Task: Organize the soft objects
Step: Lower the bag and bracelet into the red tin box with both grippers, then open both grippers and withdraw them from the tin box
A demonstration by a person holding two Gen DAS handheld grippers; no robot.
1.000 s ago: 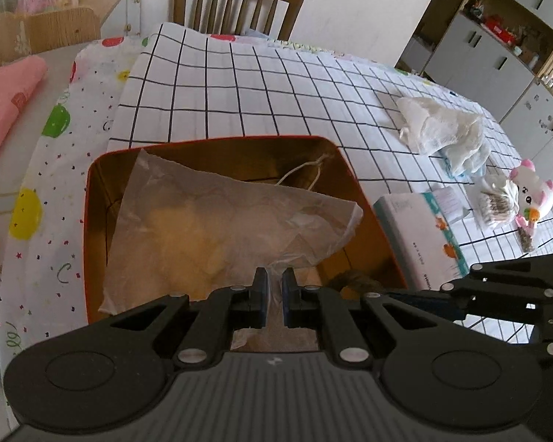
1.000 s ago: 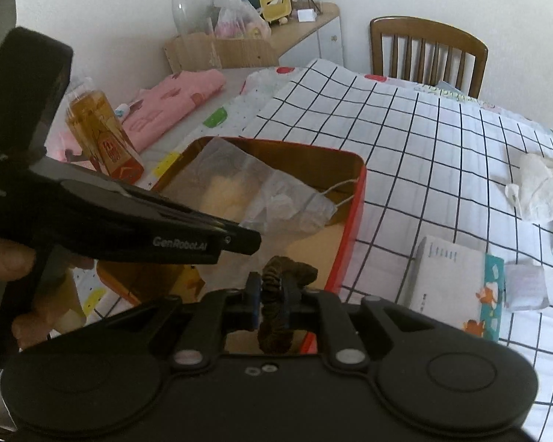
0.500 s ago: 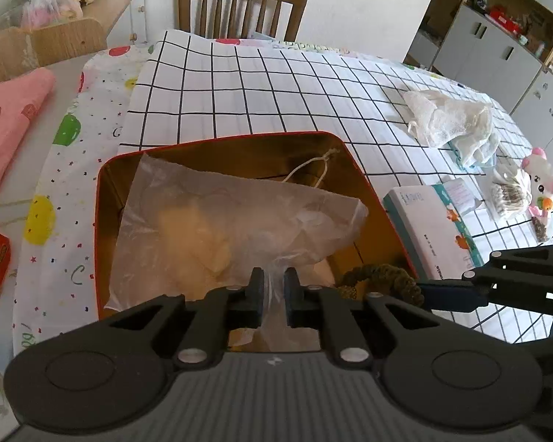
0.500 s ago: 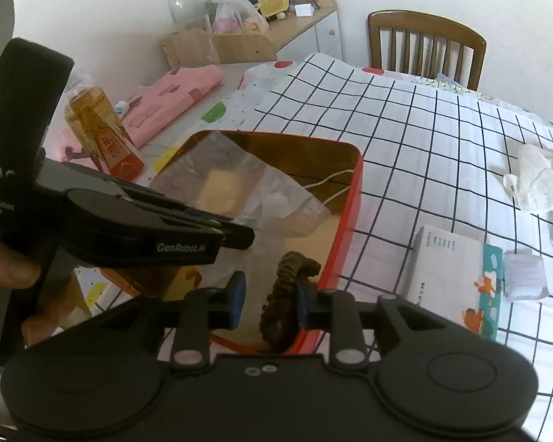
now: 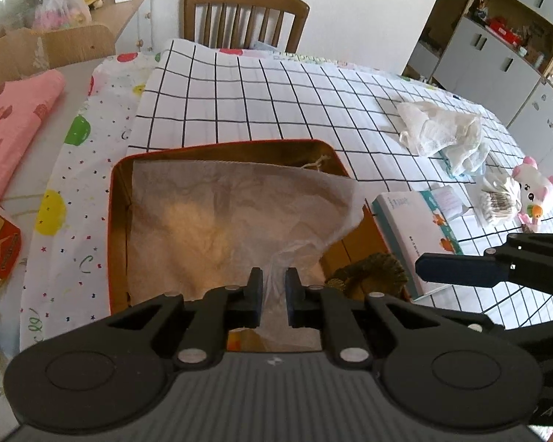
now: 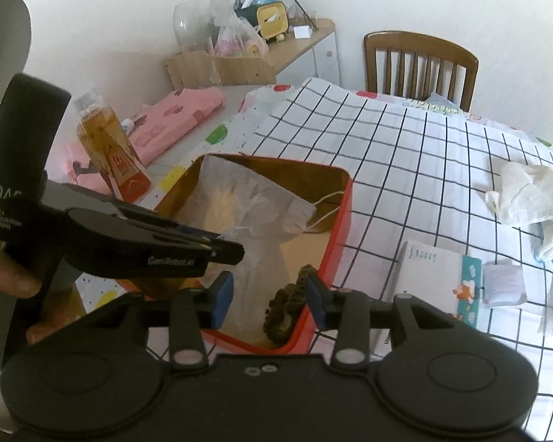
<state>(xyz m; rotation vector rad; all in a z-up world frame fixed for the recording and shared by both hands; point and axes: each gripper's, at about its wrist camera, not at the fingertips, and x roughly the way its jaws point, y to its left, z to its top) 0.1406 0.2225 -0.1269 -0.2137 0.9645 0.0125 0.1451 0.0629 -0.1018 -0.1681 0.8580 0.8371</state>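
right tool jaws opening, dark scrunchie freed, resting against tin wall

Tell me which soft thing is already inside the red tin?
The brown scrunchie, lying in the red tin beside the sheer drawstring bag. The white cloths and plush toy lie out on the checked tablecloth.

Both grippers are matte black plastic, each with two round discs on a ribbed body and silver screws at the linkage pivots. The right gripper has blue finger pads. The left gripper carries white "GenRobot.AI" lettering on one finger, and a bare hand wraps its grip.
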